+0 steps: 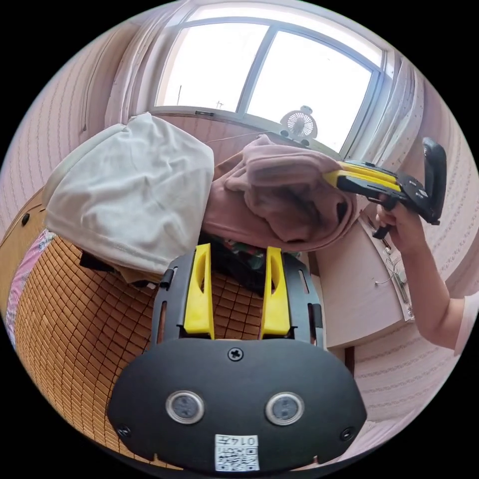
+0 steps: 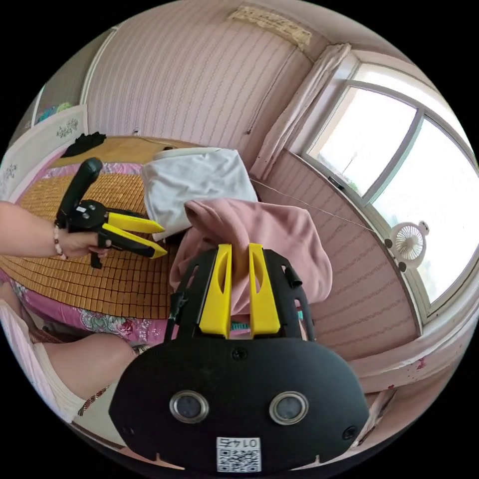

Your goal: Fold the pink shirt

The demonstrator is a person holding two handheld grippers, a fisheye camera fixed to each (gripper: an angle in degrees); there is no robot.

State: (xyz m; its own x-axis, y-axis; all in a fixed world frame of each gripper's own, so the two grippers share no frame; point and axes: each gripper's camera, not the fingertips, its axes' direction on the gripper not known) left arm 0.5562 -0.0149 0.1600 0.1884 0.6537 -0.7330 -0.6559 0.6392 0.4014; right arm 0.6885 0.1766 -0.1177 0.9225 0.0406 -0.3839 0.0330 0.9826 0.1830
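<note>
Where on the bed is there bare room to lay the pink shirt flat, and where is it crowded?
Free: the woven mat between the white garment and the floral bed edge, below the open left gripper. Crowded: the window end, where the white garment, dark clothes and the pink shirt, held by the right gripper, bunch together.

A crumpled white cotton garment (image 1: 130, 197) lies heaped on the woven golden bamboo mat (image 1: 75, 319) that covers my bed, and beneath the mat's edge a pink floral bedsheet (image 2: 107, 319) shows. A small round white fan (image 1: 298, 124) stands on the sill of the wide bright window (image 1: 269, 75). Pale curtains (image 2: 299, 110) hang beside the glass against pink striped wallpaper (image 2: 189, 85).
</note>
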